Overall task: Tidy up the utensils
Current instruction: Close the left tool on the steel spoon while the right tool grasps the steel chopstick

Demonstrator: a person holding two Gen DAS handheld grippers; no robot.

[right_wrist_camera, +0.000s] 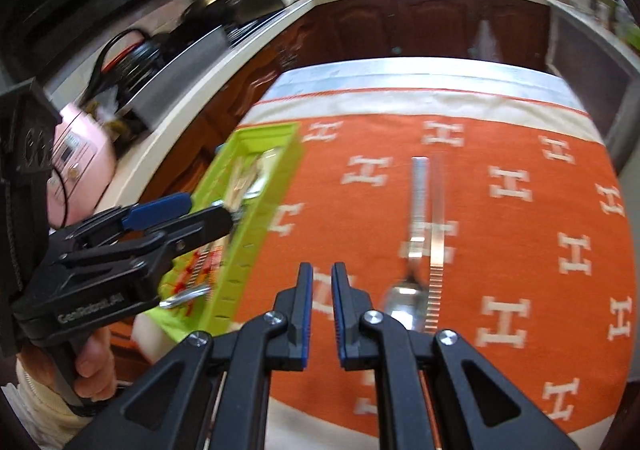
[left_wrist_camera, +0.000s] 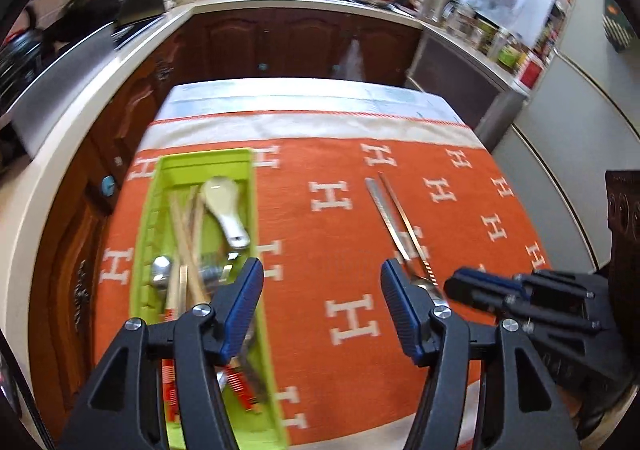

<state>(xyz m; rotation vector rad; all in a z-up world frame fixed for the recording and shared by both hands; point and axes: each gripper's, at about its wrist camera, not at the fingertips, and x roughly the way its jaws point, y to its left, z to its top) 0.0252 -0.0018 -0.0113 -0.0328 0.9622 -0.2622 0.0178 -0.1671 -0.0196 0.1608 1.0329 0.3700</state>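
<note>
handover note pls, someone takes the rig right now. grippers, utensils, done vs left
Left gripper: jaws wide open, empty, above the orange H-patterned cloth beside the tray.
Right gripper: jaws nearly closed with a narrow gap, empty, just left of the loose utensils.
Lime-green plastic utensil tray: already holds a white ceramic spoon, wooden chopsticks and metal pieces.
Left to do: the metal spoon and the metal chopstick beside it lie on the cloth; move them into the tray.
</note>
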